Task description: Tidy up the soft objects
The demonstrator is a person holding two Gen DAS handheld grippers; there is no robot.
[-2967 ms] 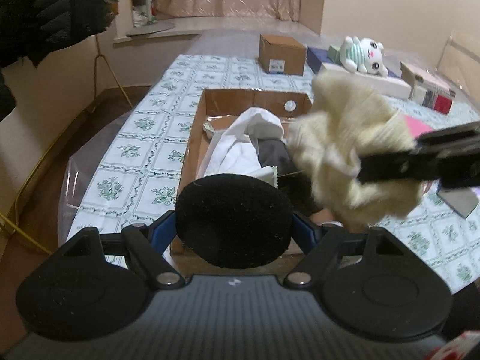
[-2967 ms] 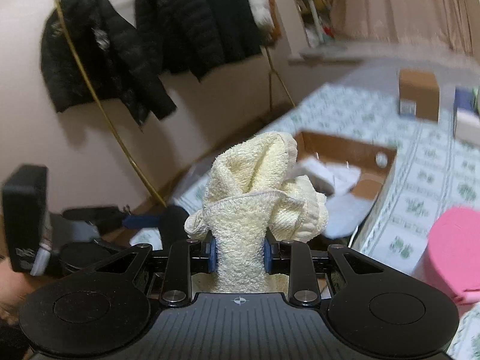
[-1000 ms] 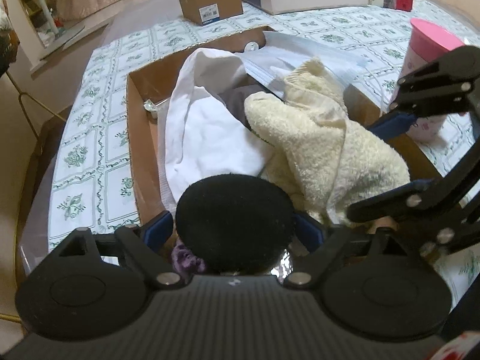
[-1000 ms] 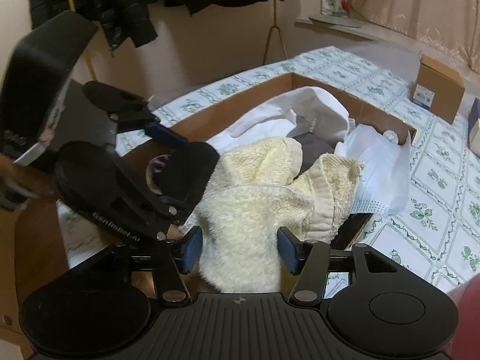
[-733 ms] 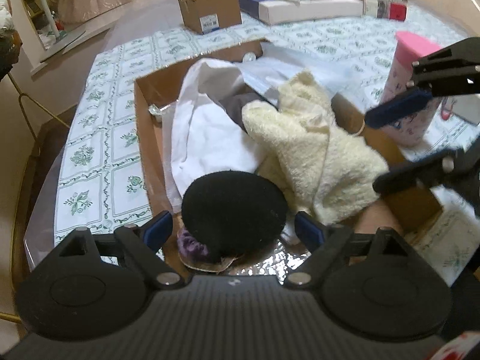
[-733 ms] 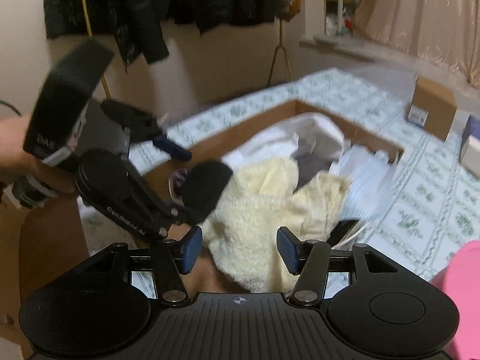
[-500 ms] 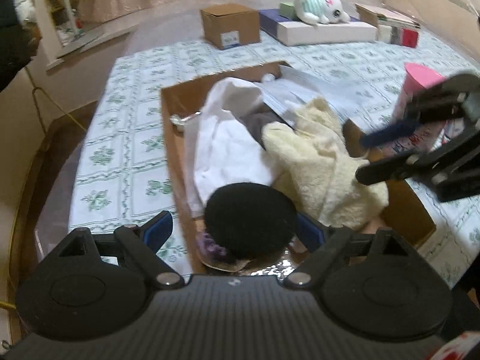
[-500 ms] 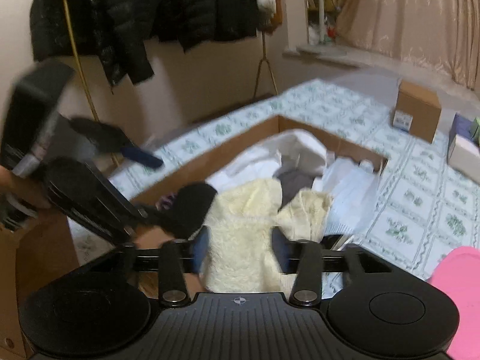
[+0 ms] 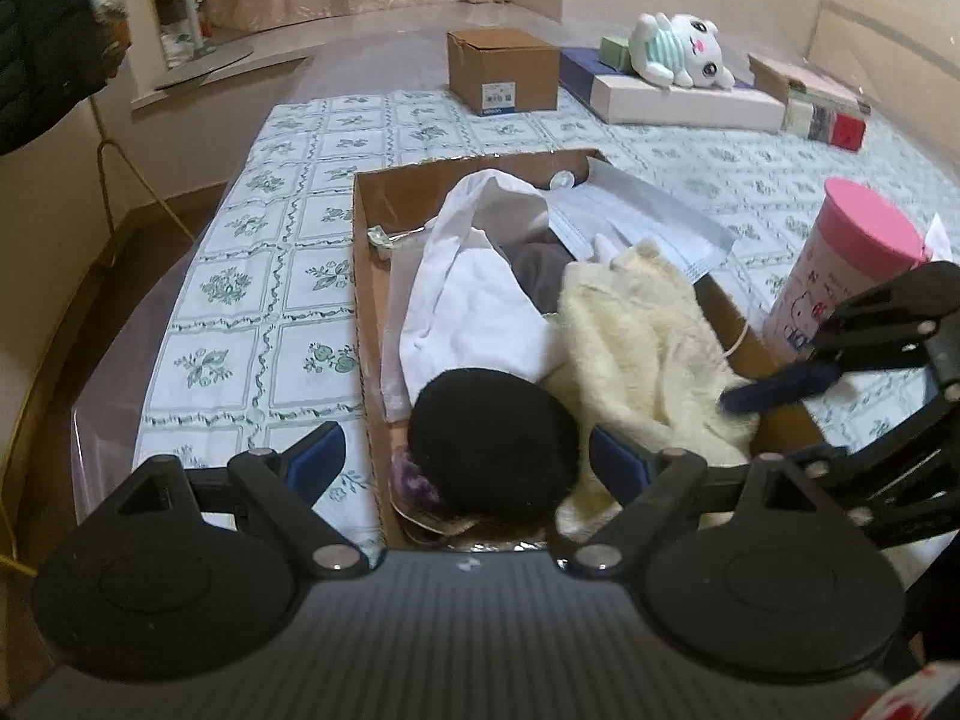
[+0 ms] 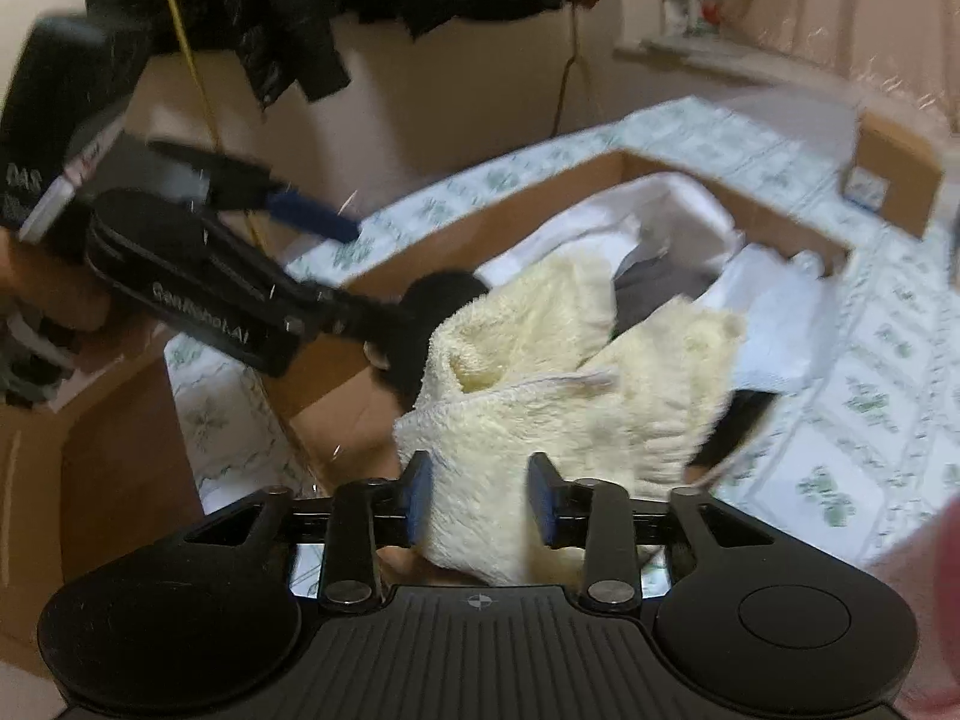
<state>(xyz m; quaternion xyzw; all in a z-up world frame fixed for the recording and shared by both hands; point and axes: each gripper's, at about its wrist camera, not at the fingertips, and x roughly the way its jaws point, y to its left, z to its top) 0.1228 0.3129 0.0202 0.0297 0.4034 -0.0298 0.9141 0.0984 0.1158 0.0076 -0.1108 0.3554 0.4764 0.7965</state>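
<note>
The left gripper (image 9: 465, 456) is hovering over the near end of the cardboard box (image 9: 366, 276) with its jaws standing wide apart, gripping nothing; a round black pad (image 9: 495, 438) is lying in the box between them. Beside it, a white cloth (image 9: 474, 294) and the cream towel (image 9: 636, 348) are resting inside the box. The right gripper (image 10: 478, 498) is opening its jaws, the towel's edge sitting between them, unpinched. A pink cup (image 9: 840, 276) is standing just right of the box.
</note>
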